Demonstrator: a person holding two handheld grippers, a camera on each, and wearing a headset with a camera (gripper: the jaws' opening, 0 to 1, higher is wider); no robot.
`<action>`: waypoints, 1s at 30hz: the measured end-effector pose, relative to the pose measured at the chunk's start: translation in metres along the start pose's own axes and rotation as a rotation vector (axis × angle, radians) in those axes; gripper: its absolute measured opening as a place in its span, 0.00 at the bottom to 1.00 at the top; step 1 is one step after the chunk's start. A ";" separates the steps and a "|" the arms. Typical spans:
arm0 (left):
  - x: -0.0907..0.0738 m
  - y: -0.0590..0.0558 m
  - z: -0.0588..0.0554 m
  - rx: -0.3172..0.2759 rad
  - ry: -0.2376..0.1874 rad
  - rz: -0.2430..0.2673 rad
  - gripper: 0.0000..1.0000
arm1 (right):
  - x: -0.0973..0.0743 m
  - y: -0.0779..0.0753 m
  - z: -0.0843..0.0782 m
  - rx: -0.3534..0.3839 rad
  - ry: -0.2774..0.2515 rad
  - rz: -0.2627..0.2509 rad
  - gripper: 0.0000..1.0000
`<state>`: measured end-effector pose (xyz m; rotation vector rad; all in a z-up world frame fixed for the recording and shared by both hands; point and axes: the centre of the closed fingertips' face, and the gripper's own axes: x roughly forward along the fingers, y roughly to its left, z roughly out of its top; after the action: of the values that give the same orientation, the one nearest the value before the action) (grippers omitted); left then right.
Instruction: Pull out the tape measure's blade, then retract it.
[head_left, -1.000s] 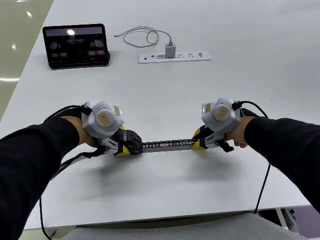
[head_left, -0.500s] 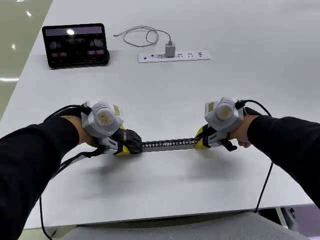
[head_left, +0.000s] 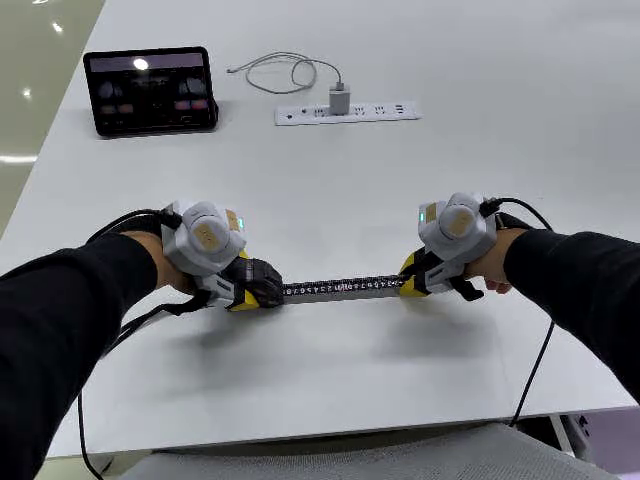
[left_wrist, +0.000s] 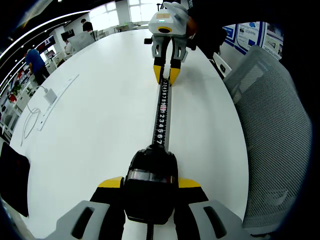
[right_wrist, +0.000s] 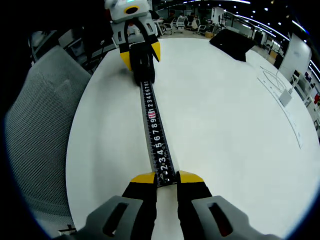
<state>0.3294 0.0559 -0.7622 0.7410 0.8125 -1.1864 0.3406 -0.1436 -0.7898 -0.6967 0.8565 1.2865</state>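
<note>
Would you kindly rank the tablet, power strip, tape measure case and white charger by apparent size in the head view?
1. Tablet
2. Power strip
3. Tape measure case, partly hidden in the left gripper and nearer the camera, so its lead is unsure
4. Charger

A dark tablet stands at the far left of the white table. To its right lies a power strip with a charger and looped cable. A grey mesh chair sits alongside.

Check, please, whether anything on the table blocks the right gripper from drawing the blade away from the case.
Nothing visible does: the table beyond the right gripper holding the blade is bare; the tablet and power strip lie far back.
</note>
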 end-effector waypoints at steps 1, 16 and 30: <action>0.000 0.000 0.000 0.000 0.000 0.000 0.33 | -0.001 0.000 -0.001 0.000 0.002 -0.001 0.10; 0.000 0.000 -0.001 -0.001 0.001 0.000 0.33 | -0.007 0.003 -0.007 0.003 0.009 -0.005 0.10; 0.000 0.000 -0.001 -0.004 0.000 0.003 0.33 | -0.009 0.000 -0.015 0.010 0.013 -0.004 0.10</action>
<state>0.3292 0.0565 -0.7629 0.7391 0.8134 -1.1813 0.3374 -0.1613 -0.7898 -0.6998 0.8709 1.2744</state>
